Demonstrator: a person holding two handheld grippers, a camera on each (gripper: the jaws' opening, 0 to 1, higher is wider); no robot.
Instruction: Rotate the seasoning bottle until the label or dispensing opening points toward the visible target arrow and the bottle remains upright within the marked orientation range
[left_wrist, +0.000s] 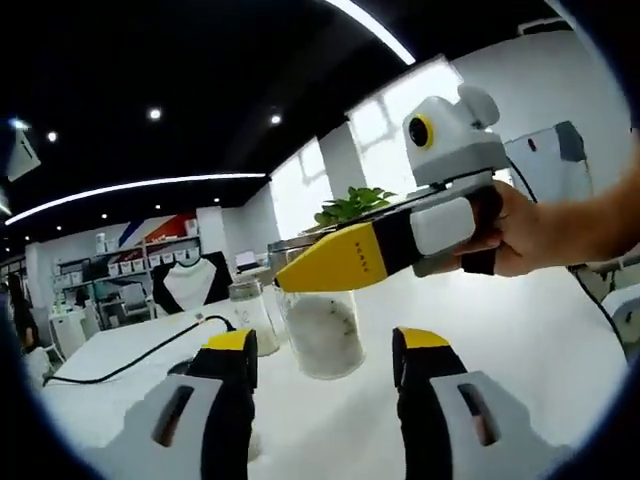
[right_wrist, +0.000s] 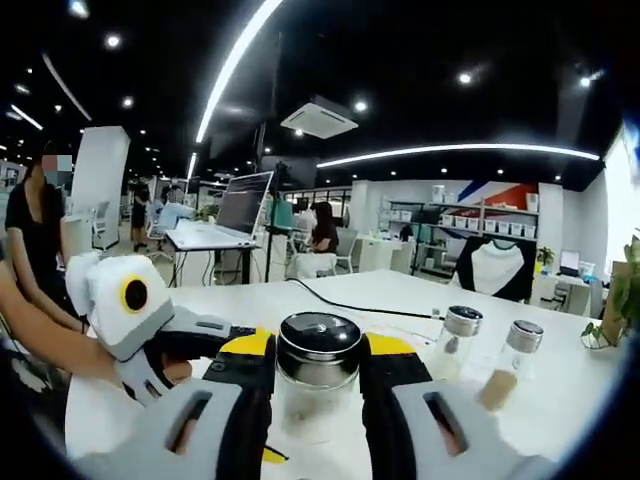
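Your right claw (right_wrist: 317, 385) is clamped on the seasoning bottle (right_wrist: 318, 375) standing on the white bench (right_wrist: 560, 400), left claw (left_wrist: 325, 365) spread apart just short of it, so twist slowly, keep it vertical, no tilting.

Dark ceiling (right_wrist: 420, 60) with strip lights (right_wrist: 232, 68), white shelving (right_wrist: 455, 232), bright windows (left_wrist: 400, 120), white table (left_wrist: 520, 350).

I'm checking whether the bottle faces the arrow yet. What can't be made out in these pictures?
- Target arrow: not made out on the table in either view.
- Bottle label and opening: right gripper view, sides hidden by the right gripper.
- Bottle top: left gripper view, covered by the right gripper's yellow tip.
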